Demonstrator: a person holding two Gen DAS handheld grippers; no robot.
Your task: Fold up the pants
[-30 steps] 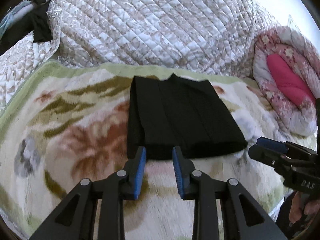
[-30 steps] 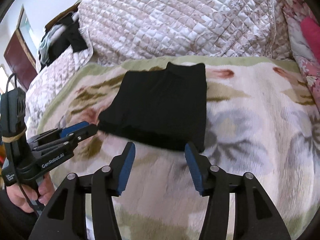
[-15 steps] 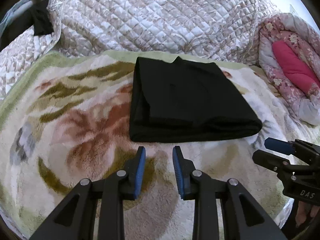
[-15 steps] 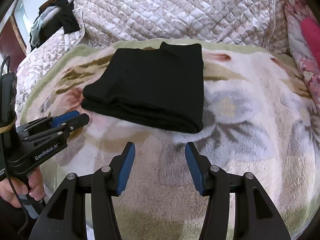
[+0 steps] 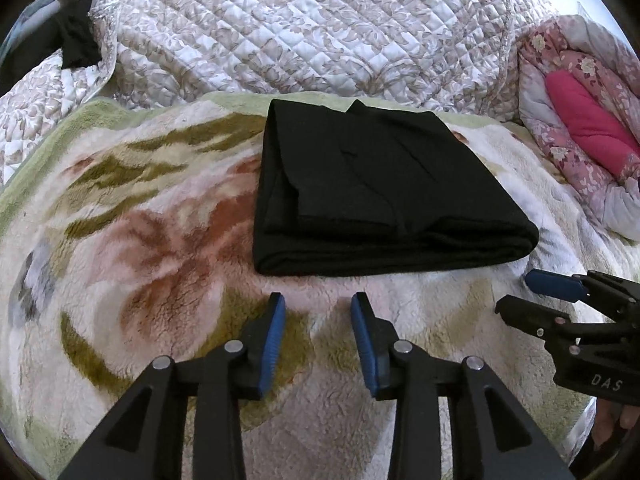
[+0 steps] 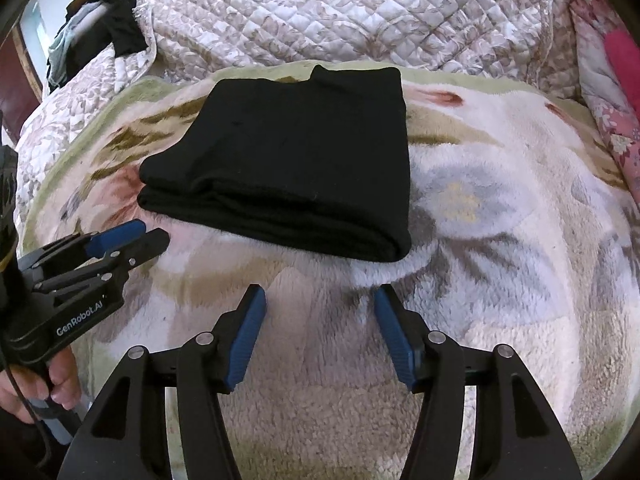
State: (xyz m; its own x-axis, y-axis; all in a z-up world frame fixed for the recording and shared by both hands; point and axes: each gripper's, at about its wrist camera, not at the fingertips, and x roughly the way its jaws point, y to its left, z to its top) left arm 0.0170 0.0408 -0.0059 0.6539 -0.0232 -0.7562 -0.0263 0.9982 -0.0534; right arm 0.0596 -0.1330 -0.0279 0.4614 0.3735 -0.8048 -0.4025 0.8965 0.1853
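The black pants (image 5: 372,188) lie folded into a thick rectangle on a fluffy floral blanket (image 5: 140,240); they also show in the right wrist view (image 6: 296,168). My left gripper (image 5: 318,312) is open and empty, just short of the pants' near edge. It also shows at the left of the right wrist view (image 6: 132,242). My right gripper (image 6: 320,304) is open and empty, just short of the pants' near right corner. It shows at the right of the left wrist view (image 5: 524,296).
A quilted beige bedspread (image 5: 300,28) rises behind the blanket. A pink floral bundle (image 5: 580,120) lies at the right. Dark clothes (image 6: 100,28) hang at the far left. The person's hand (image 6: 36,384) holds the left gripper's handle.
Both grippers have drawn back from the pants, which now lie untouched with a gap of blanket before the fingertips. The jaws have stayed open.
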